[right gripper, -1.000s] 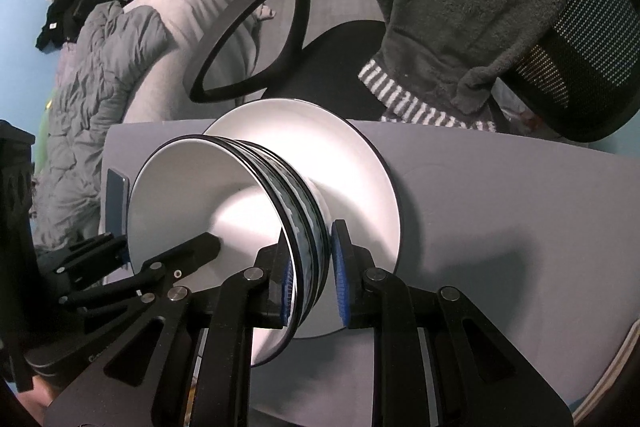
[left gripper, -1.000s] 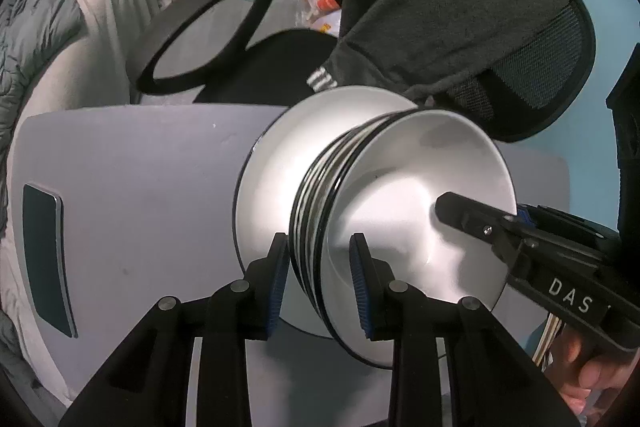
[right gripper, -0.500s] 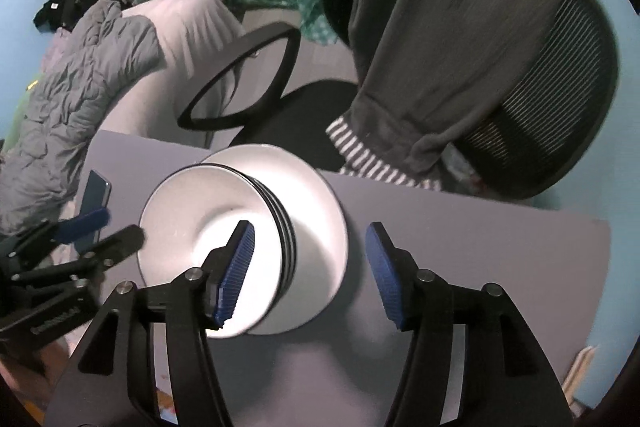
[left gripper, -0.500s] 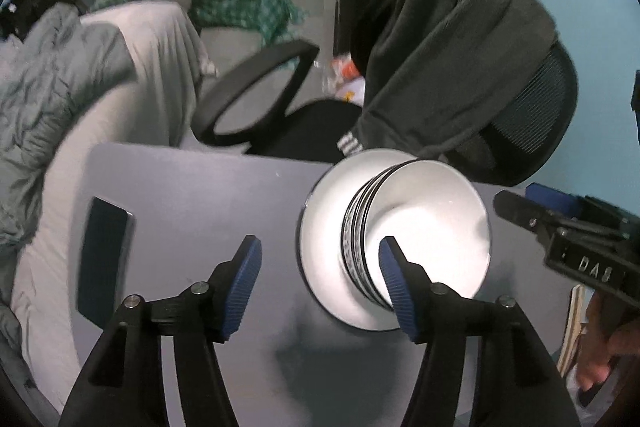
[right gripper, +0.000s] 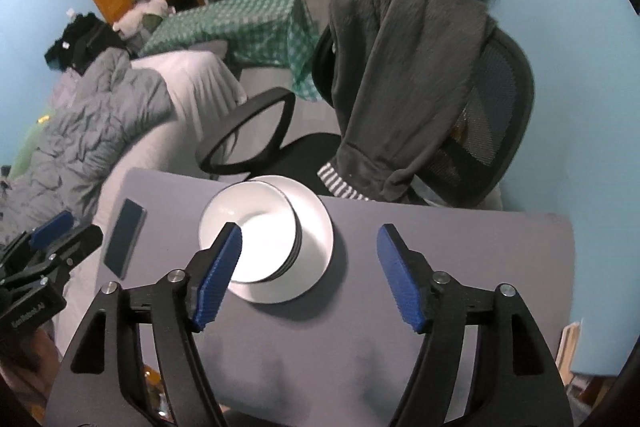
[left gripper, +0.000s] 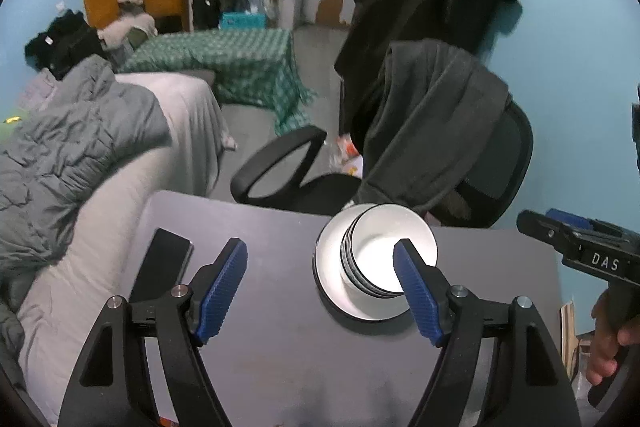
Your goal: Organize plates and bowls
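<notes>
both tools hang released above the grey worktop point(left gripper: 280, 347): the left tool point(left gripper: 320, 285) and the right tool point(right gripper: 310, 273) each show blue ribbed pads spread wide with nothing pressed between them, their jaws having just been opening. below them the stack of white black-rimmed bowls point(right gripper: 248, 239) sits nested on the white round plate point(right gripper: 316, 239), near the far edge of the worktop. a dark flat phone point(right gripper: 124, 243) lies on the worktop well to the left of the stack. just beyond the far edge stands a black mesh office chair point(right gripper: 500, 131) with a dark grey fleece garment point(right gripper: 400, 67) draped over its back; a bed with a grey rumpled quilt point(left gripper: 68, 147) lies to the left. a second ago each tool was clamped on the bowl rims close up; now both are off the stack and higher, so the stack looks small.
</notes>
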`<state>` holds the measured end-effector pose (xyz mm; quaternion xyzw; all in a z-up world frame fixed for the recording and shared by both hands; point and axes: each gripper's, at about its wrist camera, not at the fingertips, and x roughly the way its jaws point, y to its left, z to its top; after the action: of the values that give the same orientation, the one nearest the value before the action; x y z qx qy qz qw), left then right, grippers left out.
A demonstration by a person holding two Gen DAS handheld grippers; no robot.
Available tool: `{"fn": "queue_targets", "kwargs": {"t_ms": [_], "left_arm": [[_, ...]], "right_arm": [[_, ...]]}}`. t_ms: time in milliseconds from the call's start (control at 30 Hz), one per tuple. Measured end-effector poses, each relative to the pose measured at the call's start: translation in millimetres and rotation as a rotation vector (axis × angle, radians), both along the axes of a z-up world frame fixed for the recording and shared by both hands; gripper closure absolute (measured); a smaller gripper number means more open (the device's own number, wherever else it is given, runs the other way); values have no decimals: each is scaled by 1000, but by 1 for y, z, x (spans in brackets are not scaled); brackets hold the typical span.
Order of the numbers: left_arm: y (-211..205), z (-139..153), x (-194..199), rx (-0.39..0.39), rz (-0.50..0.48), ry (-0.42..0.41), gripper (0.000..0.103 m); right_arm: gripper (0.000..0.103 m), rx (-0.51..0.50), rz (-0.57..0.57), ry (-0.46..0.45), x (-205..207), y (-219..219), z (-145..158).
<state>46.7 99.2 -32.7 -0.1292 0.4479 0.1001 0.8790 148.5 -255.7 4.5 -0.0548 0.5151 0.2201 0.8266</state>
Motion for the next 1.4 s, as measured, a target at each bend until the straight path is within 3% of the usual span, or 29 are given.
{"fn": "queue_targets", "kwargs": {"t_ms": [267,567,1400], "left_arm": [[-4,28,-34,14,11,-64,24],[-10,40,-55,0,1,-56,21],[-8,50,-63,-8,-6,-73,21]], "right_arm": [[33,-1,-32,-49,-36,-10,21],[33,18,-78,-66,-64,-20,37],[33,26,-78,-69,-73,-19,43]]}}
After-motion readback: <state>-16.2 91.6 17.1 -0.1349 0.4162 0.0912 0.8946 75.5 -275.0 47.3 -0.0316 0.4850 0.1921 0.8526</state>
